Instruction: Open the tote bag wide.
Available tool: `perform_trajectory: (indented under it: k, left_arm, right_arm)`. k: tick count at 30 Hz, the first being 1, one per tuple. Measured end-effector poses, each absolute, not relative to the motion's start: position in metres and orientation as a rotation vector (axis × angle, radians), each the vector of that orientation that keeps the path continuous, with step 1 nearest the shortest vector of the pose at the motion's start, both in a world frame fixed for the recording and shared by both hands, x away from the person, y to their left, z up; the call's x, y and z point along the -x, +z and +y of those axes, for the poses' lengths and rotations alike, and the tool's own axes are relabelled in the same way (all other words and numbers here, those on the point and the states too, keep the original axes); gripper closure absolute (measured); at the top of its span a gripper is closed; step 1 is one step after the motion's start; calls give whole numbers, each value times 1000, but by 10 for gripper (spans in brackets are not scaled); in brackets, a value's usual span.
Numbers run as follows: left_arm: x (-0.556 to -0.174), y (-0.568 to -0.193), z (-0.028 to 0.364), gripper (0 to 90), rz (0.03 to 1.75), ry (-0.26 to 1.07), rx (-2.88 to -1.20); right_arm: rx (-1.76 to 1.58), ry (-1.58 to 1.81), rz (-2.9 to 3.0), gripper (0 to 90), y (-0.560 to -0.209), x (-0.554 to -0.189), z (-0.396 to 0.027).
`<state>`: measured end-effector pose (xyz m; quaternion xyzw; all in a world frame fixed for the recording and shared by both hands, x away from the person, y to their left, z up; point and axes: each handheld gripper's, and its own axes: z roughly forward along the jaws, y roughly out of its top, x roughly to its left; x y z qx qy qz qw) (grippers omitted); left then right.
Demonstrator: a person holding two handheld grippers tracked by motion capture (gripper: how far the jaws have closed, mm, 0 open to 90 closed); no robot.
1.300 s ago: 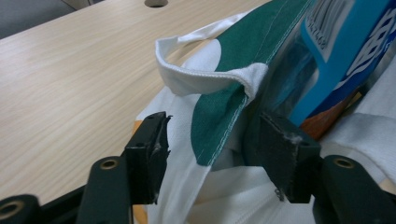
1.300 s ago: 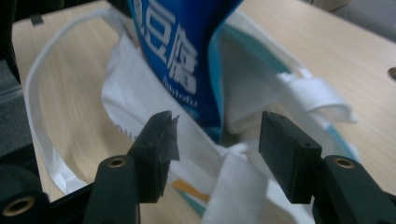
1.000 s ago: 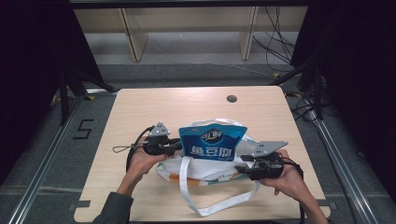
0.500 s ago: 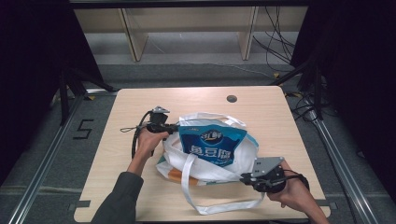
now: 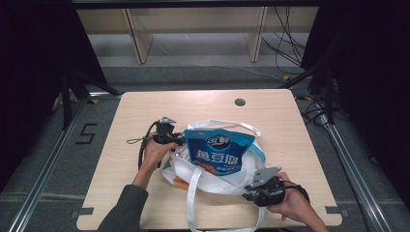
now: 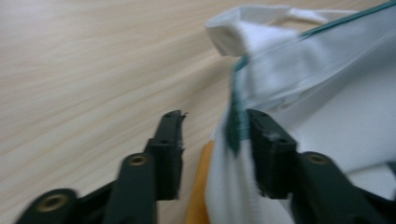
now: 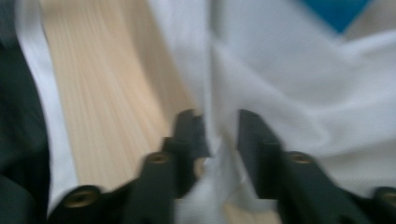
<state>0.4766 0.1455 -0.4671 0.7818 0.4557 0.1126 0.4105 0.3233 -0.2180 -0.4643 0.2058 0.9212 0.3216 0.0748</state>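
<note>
A white cloth tote bag (image 5: 212, 180) lies in the middle of the wooden table (image 5: 145, 111), with a blue snack packet (image 5: 220, 150) sticking out of its mouth. My left gripper (image 5: 180, 140) is at the bag's left rim. Its jaws have just been opening and stand apart; the green-trimmed bag edge (image 6: 236, 123) lies between them against the right jaw, so my left gripper (image 6: 215, 121) is open. My right gripper (image 5: 247, 194) is at the bag's near right corner. Its jaws have also just been opening, with a loose fold of white cloth (image 7: 219, 84) between them, so my right gripper (image 7: 219, 123) is open.
A long white strap (image 5: 196, 205) trails from the bag over the table's near edge. Something orange (image 6: 198, 186) shows under the bag's left side. A dark round hole (image 5: 240, 102) sits near the far edge. Wooden frame legs stand beyond the table.
The right hand has come down toward the near edge at the bag's corner. The left hand moved away and back to the bag's left rim. The bag has sagged lower.
</note>
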Motion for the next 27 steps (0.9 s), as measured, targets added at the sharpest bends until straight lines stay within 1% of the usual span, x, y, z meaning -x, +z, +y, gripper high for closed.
perform_trajectory:
  k: [2,3,4,5,7,9,10,12,13,16,19,20,23,27]
  left_arm:
    - [-465,-454,153,432,1145,323,-1931]
    - [-459,-449,156,394,1147,316,-1899]
    - [-448,-443,158,384,1148,311,-1849]
    - [-439,-439,159,385,1122,341,-1848]
    - [-425,-433,156,381,1083,357,-1857]
    - [-411,-427,157,357,1066,362,-1829]
    - [-408,-424,160,338,1063,352,-1849]
    - [-406,-420,164,311,1061,299,-1839]
    - [-403,-416,167,309,1084,308,-1816]
    - [-389,-407,170,351,1056,371,-1813]
    - [-372,-403,165,377,990,360,-1814]
    - [-364,-403,161,378,978,328,-1809]
    - [-350,-411,149,374,883,238,-1877]
    - [-340,-423,136,344,859,195,-1911]
  right_arm:
    - [-599,1063,2738,528,-447,-322,-227]
    - [-590,1124,2709,513,-438,-321,-232]
    - [-571,1160,2681,495,-430,-321,-236]
    - [-599,1223,2621,472,-418,-320,-241]
    - [-615,1284,2565,449,-402,-321,-248]
    - [-670,1293,2469,437,-388,-324,-255]
    - [-733,1278,2430,435,-385,-326,-258]
    - [-769,1260,2384,437,-383,-336,-263]
    - [-815,1270,2361,438,-384,-340,-263]
    - [-862,1245,2343,442,-390,-357,-263]
    - [-880,1203,2330,441,-394,-369,-260]
    - [-886,1197,2311,441,-395,-375,-258]
    - [-917,1183,2300,450,-395,-386,-252]
    - [-945,1164,2322,462,-397,-403,-247]
